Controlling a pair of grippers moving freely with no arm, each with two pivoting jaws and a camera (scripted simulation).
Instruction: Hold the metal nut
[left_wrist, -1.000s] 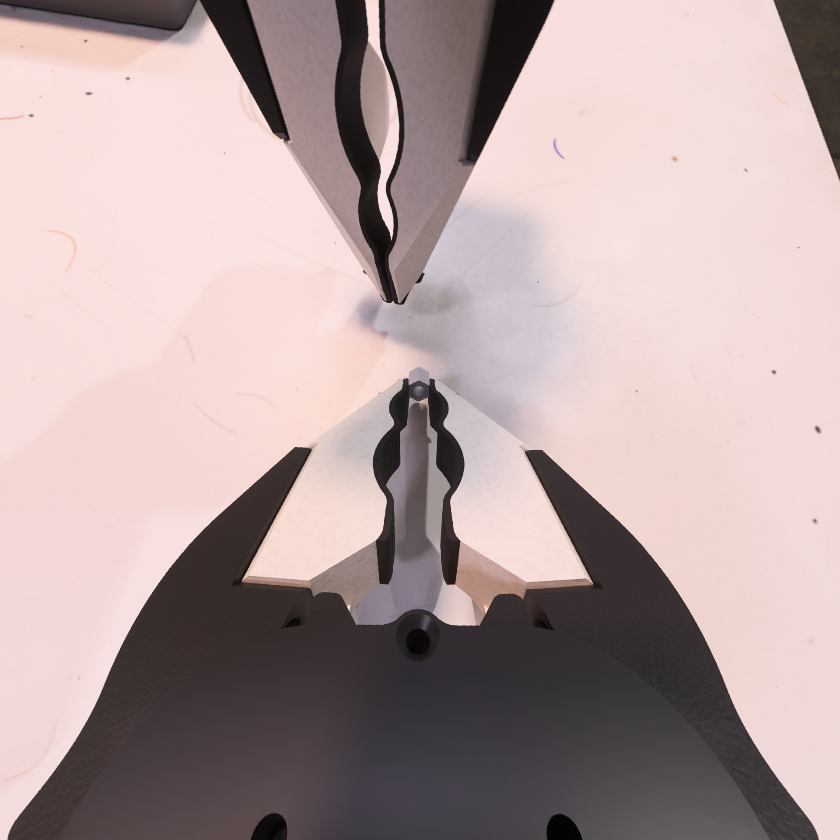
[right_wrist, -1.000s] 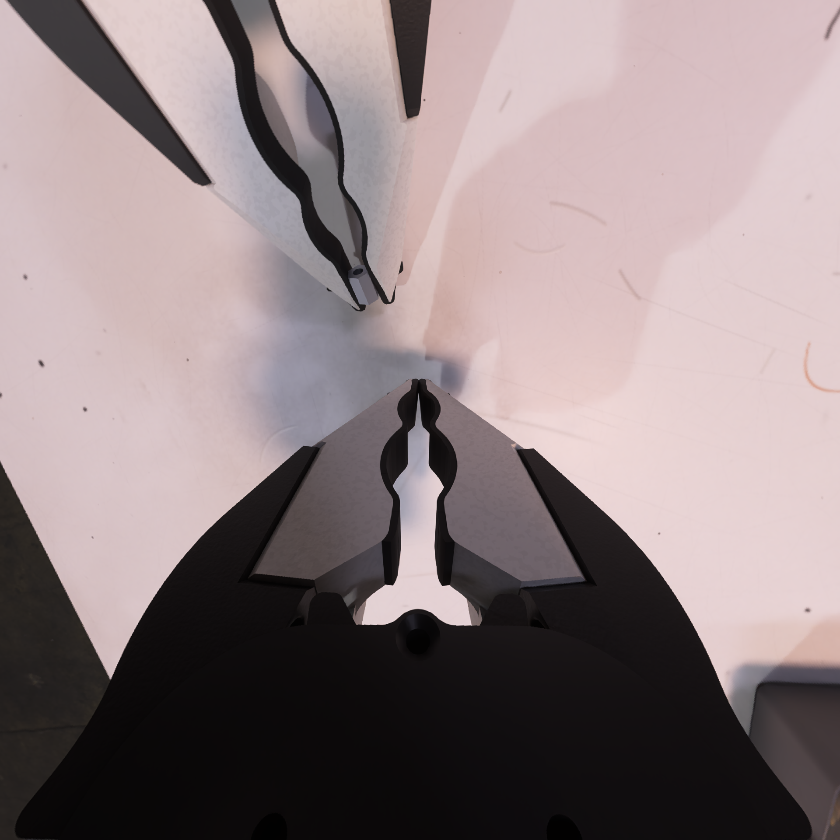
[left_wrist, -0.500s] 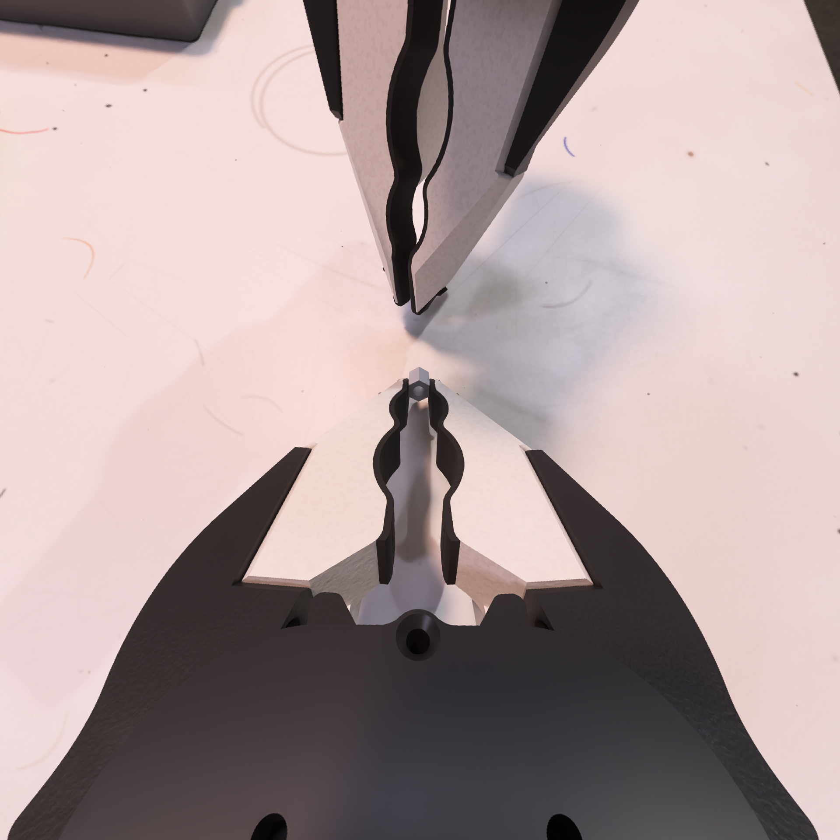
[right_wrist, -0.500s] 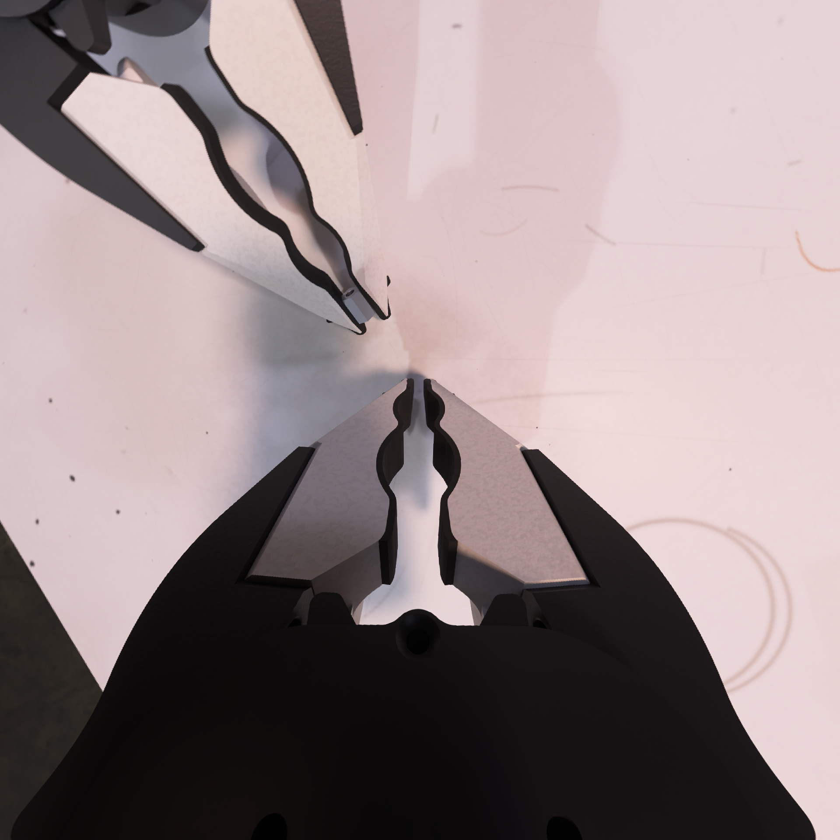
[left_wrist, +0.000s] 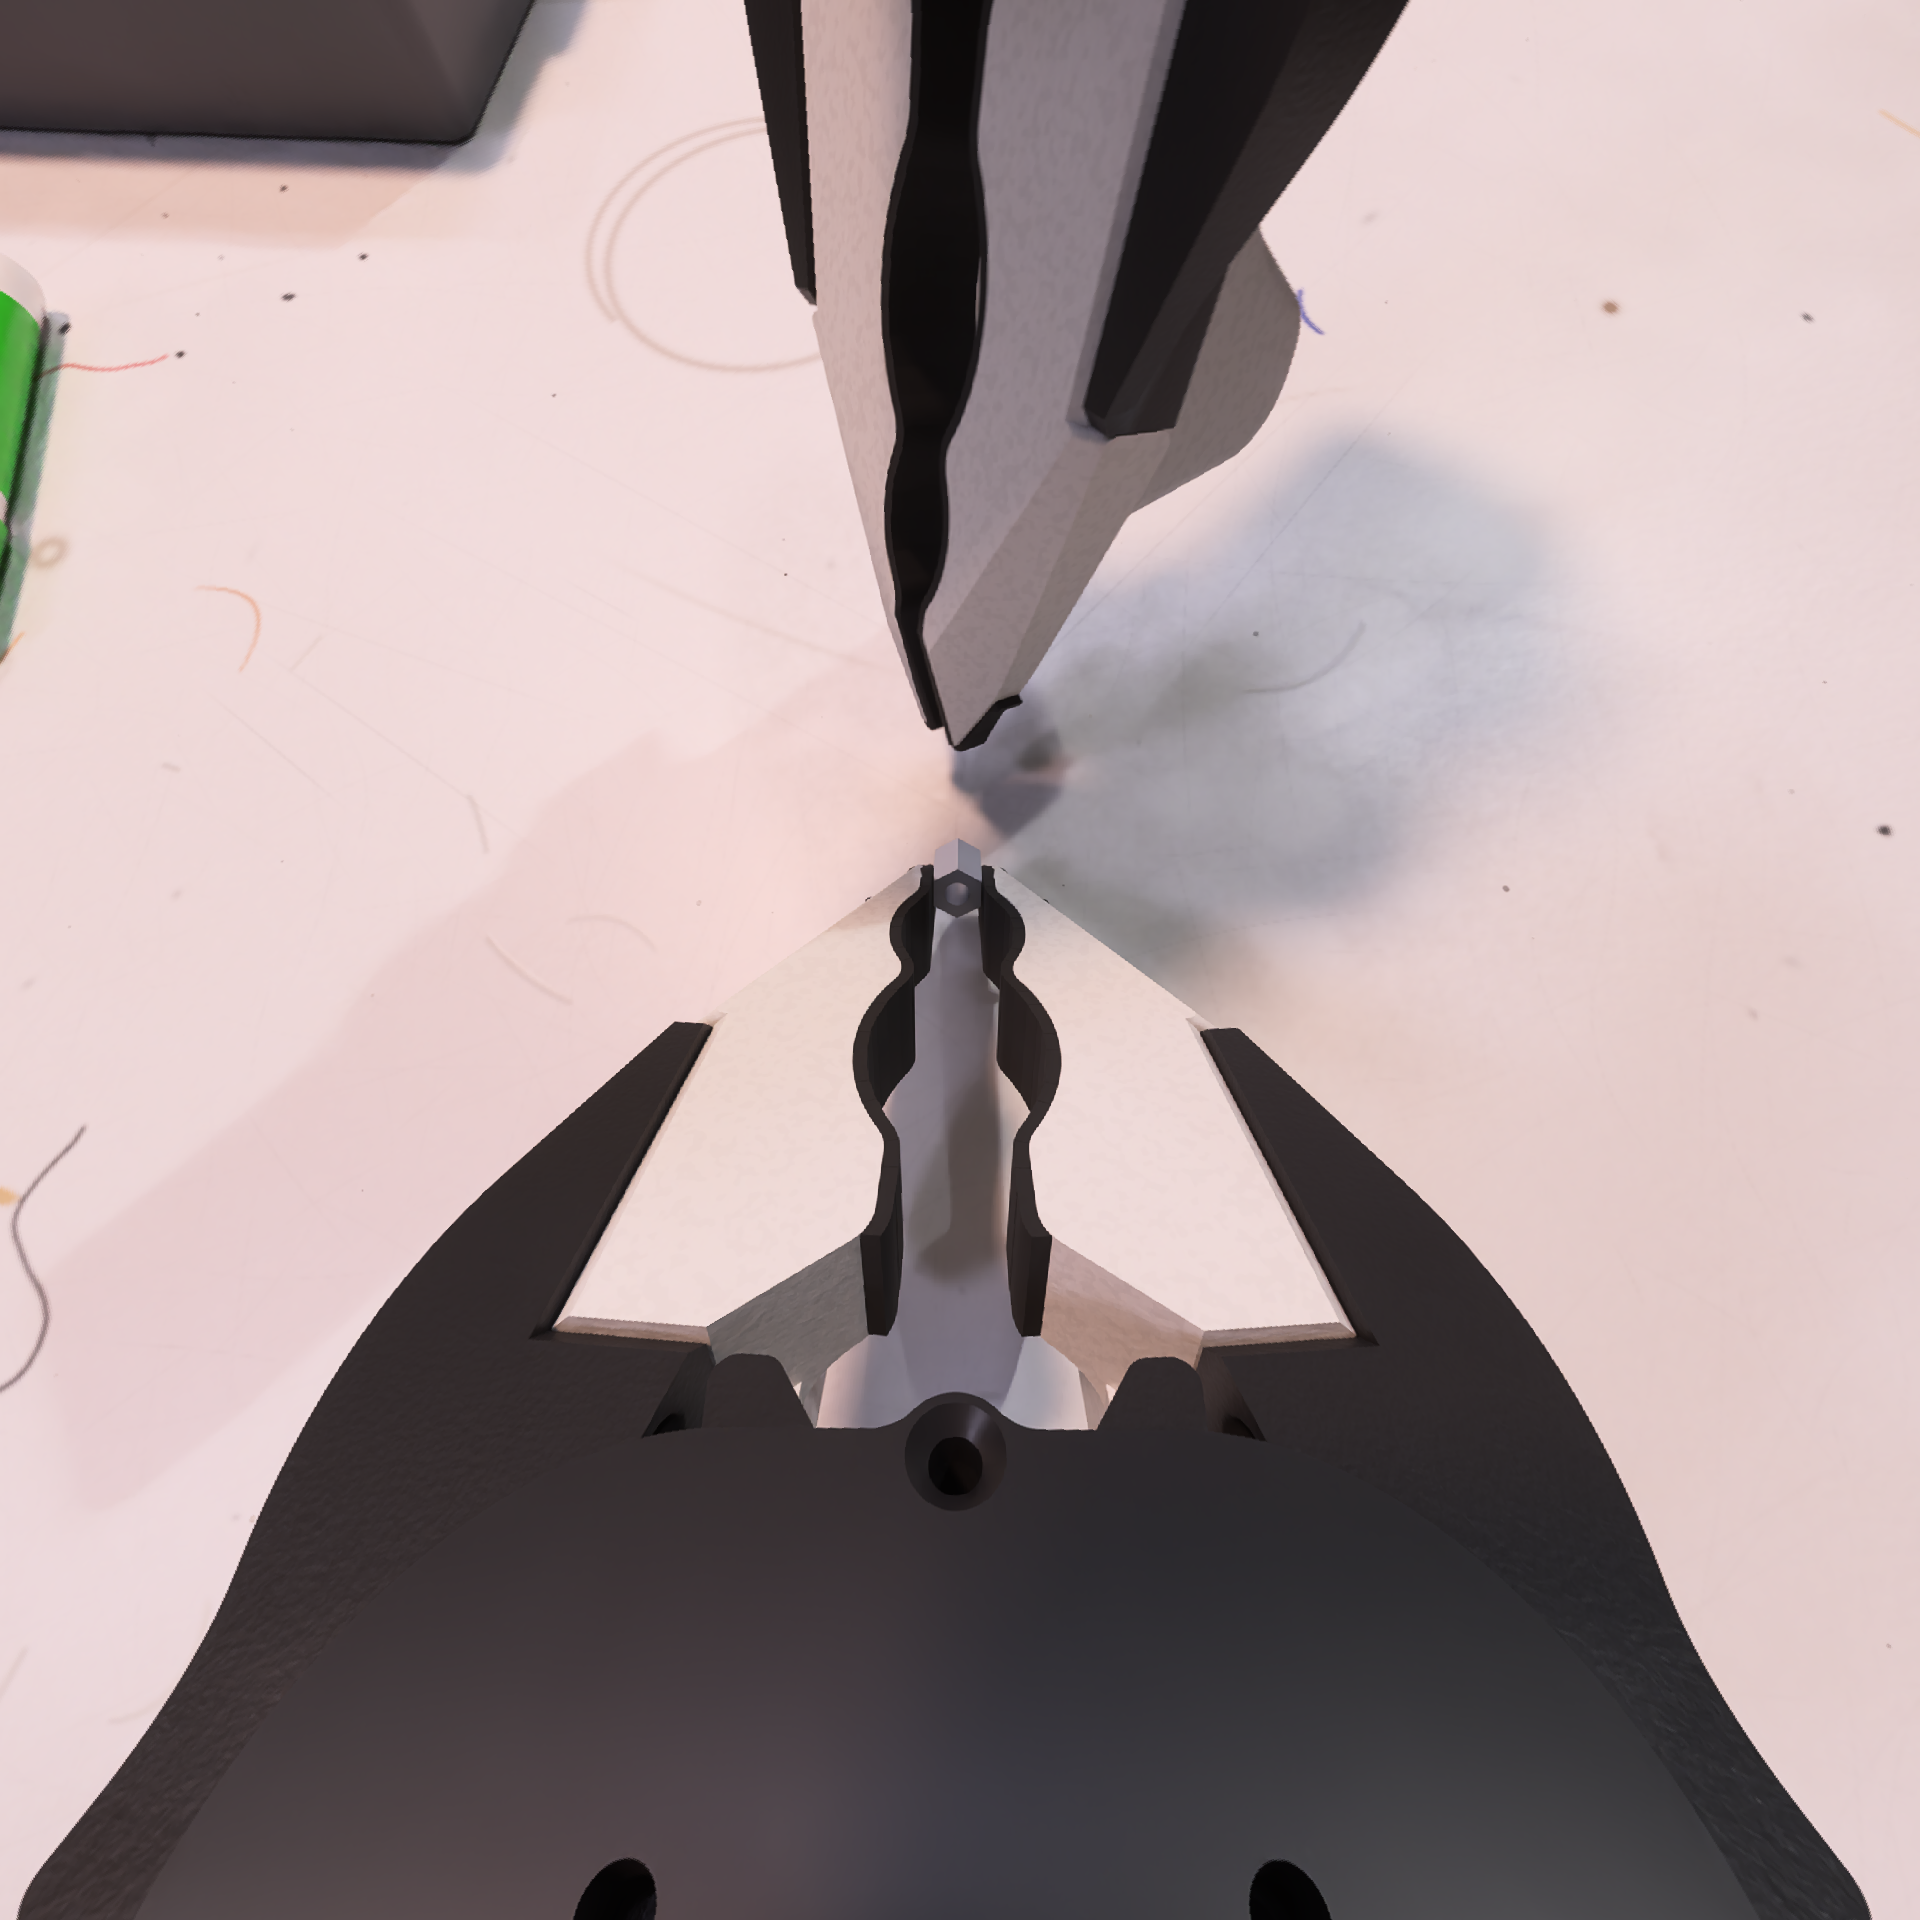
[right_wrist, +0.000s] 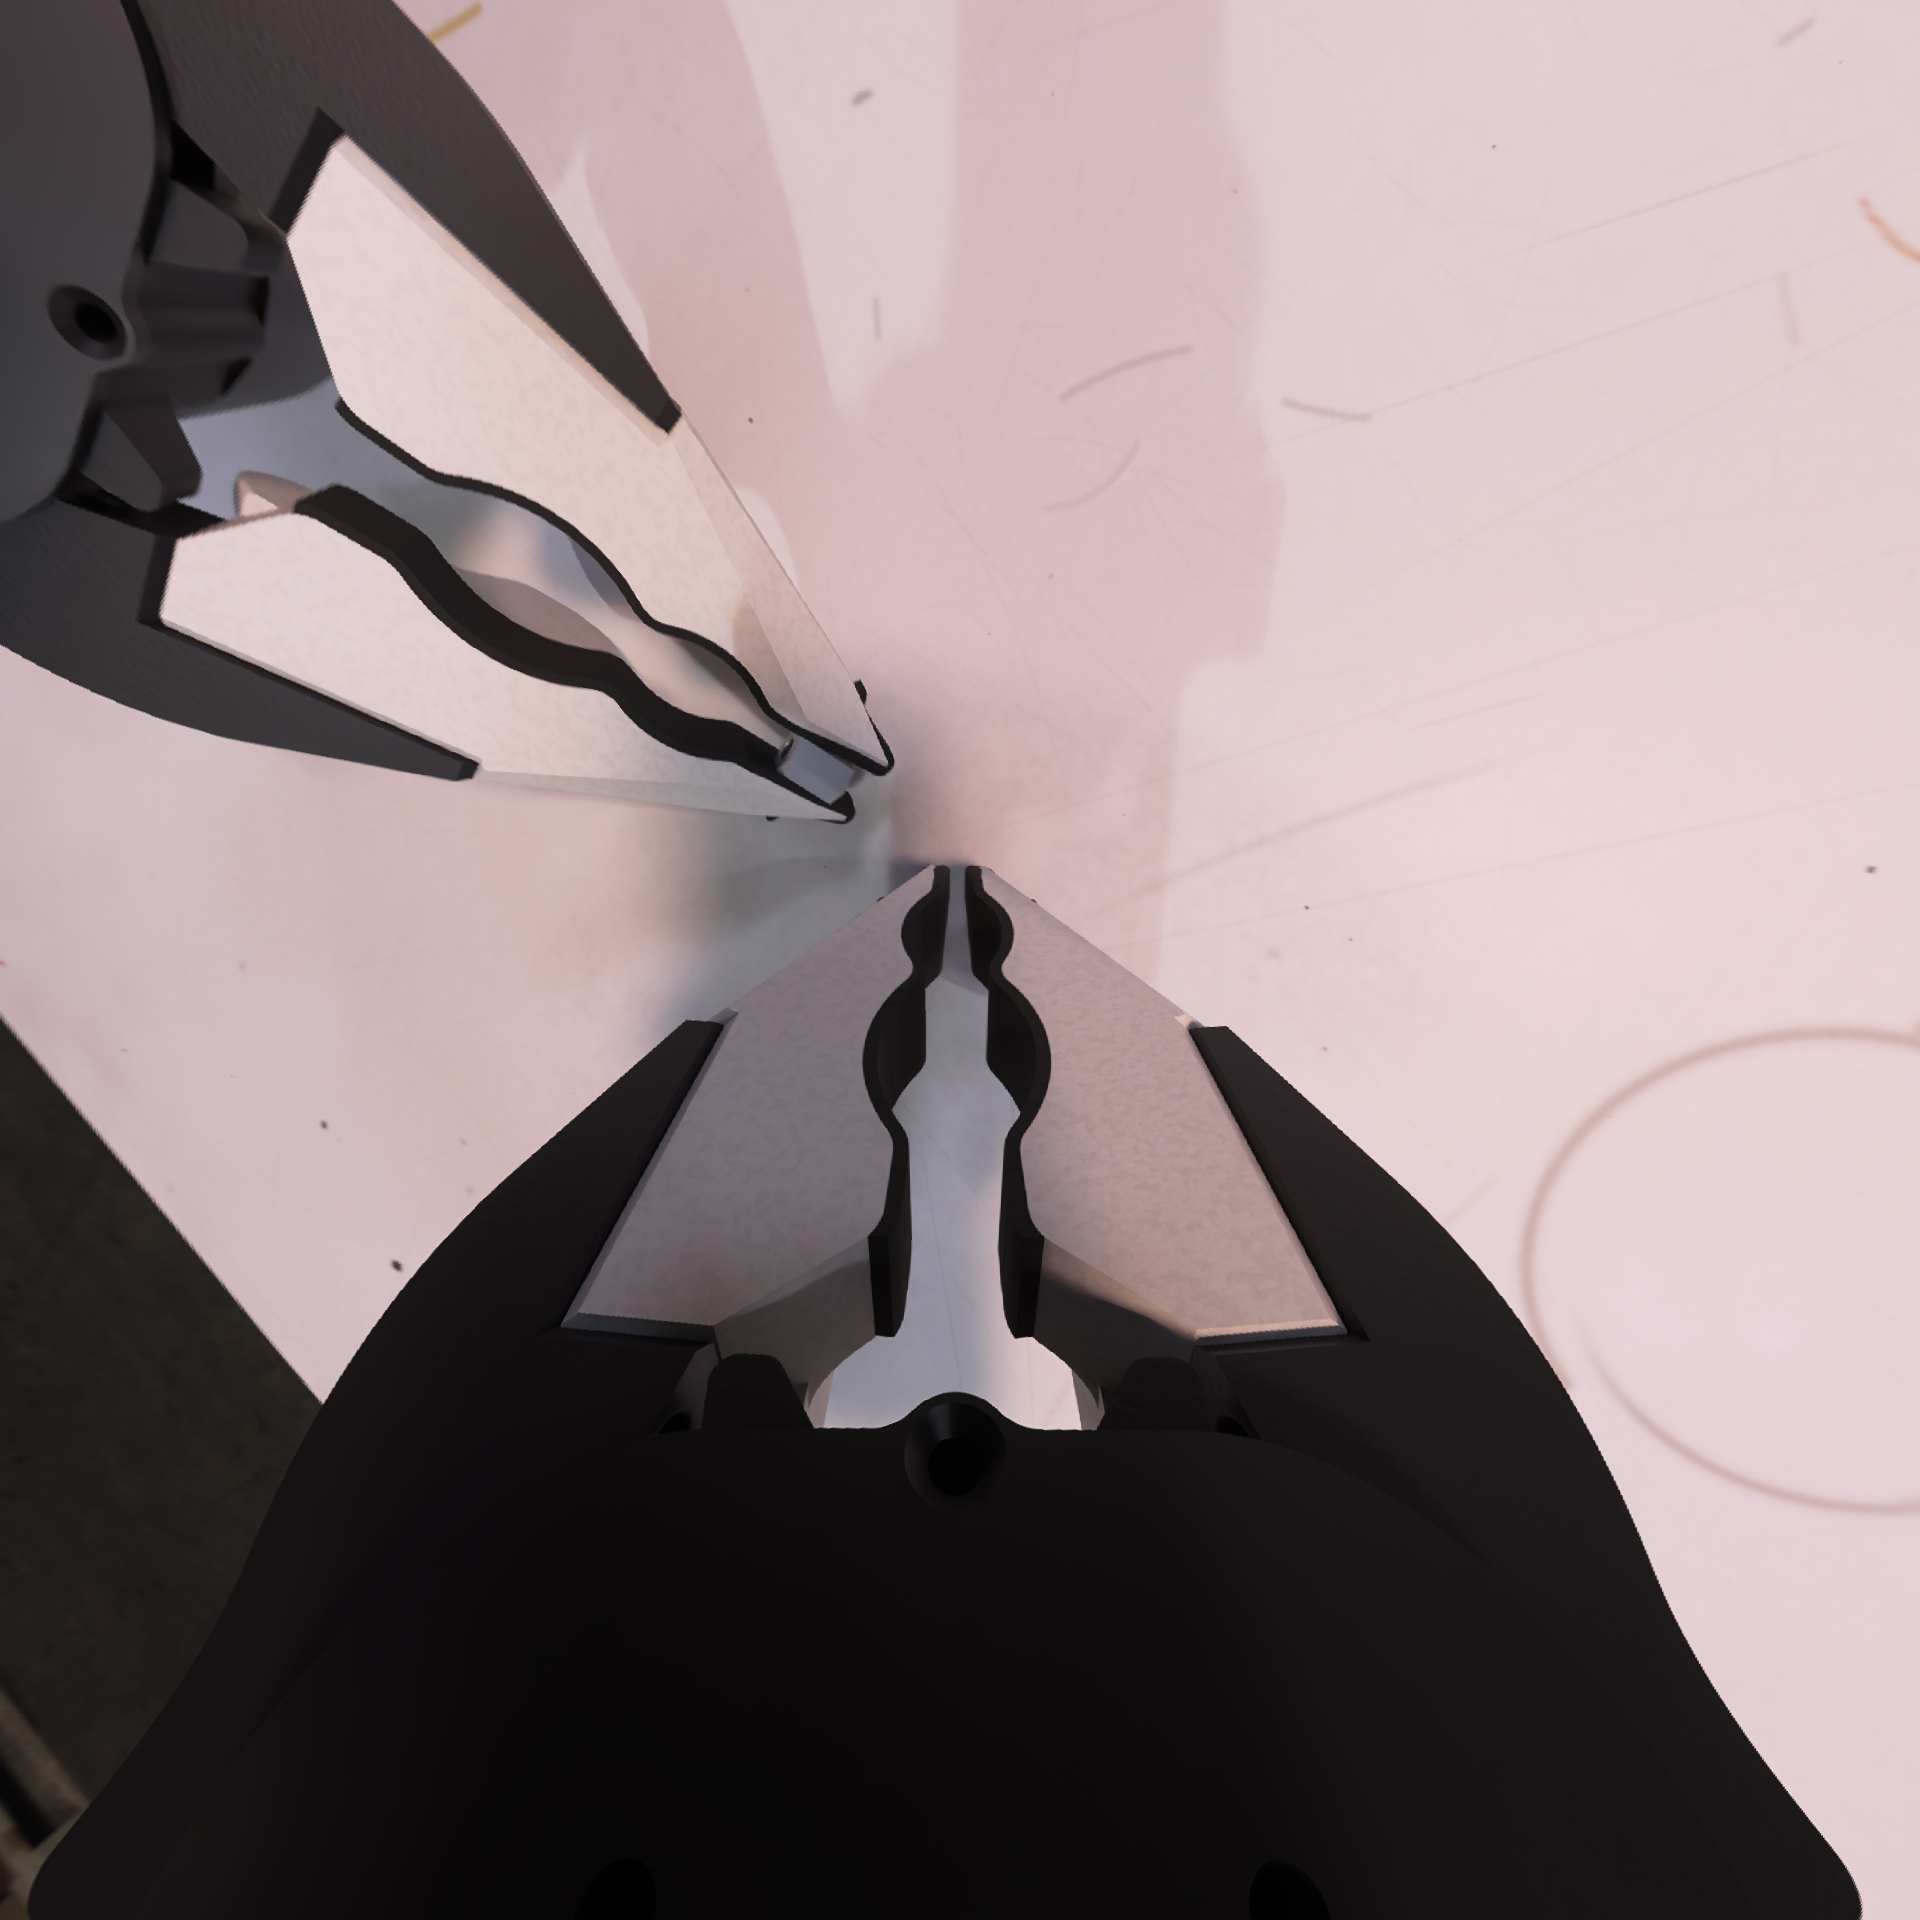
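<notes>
A small silver hex metal nut (left_wrist: 958, 891) sits pinched between the tips of my left gripper (left_wrist: 957, 881), held just above the white table. In the right wrist view the same nut (right_wrist: 821, 771) shows in the left gripper's tips (right_wrist: 854, 781), which come in from the upper left. My right gripper (right_wrist: 957, 871) is empty, its jaws shut down to a thin slit. It points at the left gripper tip to tip, a short gap apart. In the left wrist view the right gripper (left_wrist: 964, 730) hangs steeply from above, just beyond the nut.
A dark grey box (left_wrist: 239, 62) lies at the far left of the table. A green and white cylinder (left_wrist: 16, 416) shows at the left edge. The table's edge and the dark floor (right_wrist: 104, 1299) lie to the lower left in the right wrist view.
The right gripper has swung round and tilted steeper relative to the left one. Its tips went from touching to a thin slit. The left gripper keeps its grip on the nut.
</notes>
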